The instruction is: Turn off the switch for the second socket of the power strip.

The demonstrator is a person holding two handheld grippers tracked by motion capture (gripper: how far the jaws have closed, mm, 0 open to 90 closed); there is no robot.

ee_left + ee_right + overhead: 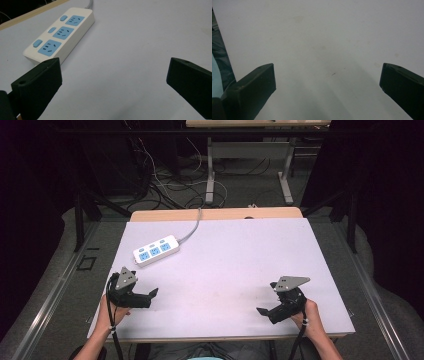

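Observation:
A white power strip [156, 250] with three blue sockets lies at the back left of the white table top [225, 270], its grey cord running off the far edge. In the left gripper view the power strip [60, 33] sits just beyond the left jaw. My left gripper [153, 293] is held low near the front left, open and empty, a short way in front of the strip. Near the front right, my right gripper [261, 311] is open too, with bare table between its jaws. Both grippers [113, 75] [327, 80] have their jaws spread wide.
The table's wooden back edge [215, 213] shows beyond the white top. Cables [170, 185] and the legs of another table [210, 175] lie on the floor behind. The person's forearms come in at the bottom corners.

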